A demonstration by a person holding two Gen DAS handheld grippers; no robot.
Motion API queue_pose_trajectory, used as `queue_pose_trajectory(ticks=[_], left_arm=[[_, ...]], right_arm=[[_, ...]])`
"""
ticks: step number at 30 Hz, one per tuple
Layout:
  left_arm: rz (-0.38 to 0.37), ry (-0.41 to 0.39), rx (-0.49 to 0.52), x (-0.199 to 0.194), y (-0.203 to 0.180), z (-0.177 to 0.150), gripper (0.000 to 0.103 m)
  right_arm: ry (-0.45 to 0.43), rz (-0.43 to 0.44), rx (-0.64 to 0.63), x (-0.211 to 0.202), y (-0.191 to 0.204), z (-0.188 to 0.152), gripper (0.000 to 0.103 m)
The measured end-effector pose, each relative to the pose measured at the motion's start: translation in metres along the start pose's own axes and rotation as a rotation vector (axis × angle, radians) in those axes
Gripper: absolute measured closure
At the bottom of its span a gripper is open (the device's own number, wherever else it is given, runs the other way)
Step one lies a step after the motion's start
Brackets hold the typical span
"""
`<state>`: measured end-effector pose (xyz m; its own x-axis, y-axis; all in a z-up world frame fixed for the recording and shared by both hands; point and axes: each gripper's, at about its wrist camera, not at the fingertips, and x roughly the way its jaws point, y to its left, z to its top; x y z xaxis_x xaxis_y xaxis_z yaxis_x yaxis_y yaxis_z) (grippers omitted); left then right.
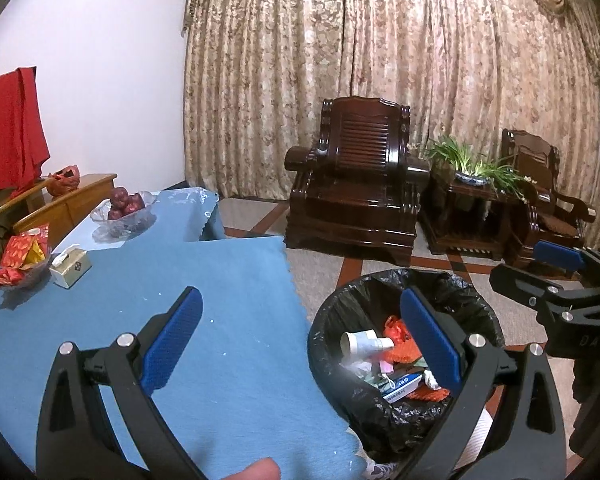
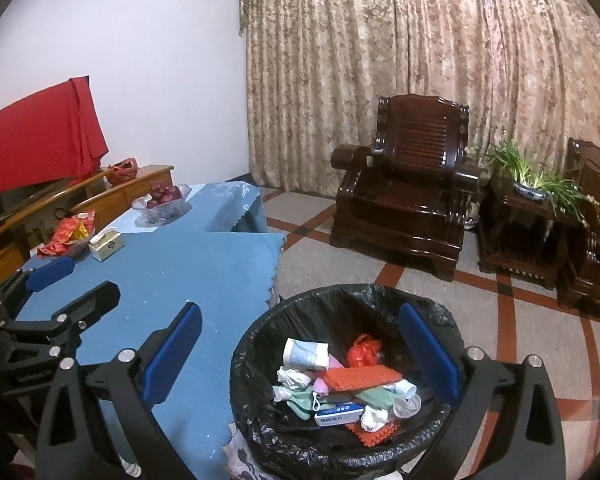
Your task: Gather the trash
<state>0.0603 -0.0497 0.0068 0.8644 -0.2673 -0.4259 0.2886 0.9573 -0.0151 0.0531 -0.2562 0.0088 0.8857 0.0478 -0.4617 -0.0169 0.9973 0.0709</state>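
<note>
Both tools hang empty: the left tool (image 1: 296,344) spread wide over the table (image 1: 228,320) edge, the right tool (image 2: 300,352) just as wide above the bin (image 2: 260,432). Inside it, the trash (image 2: 340,384) is piled up: a paper cup, wrappers, a mask. The nearby blue cloth looks bare, so collecting seems nearly finished. Further off, only the red packets (image 1: 20,256) and tissue box (image 1: 70,266) remain; next comes a check for leftovers.

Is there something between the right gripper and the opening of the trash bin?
Nothing visible. The right gripper hangs open and empty above the trash bin; its mouth is uncovered, with only the collected trash inside.
</note>
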Motion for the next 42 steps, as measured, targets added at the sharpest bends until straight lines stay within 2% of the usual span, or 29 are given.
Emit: queue_pose_trajectory(ticks=[42], left_arm=[[0.024, -0.016, -0.005, -0.007, 0.011, 0.002, 0.007]], right_arm=[[-0.004, 0.015, -0.024, 0.002, 0.011, 0.007, 0.006]])
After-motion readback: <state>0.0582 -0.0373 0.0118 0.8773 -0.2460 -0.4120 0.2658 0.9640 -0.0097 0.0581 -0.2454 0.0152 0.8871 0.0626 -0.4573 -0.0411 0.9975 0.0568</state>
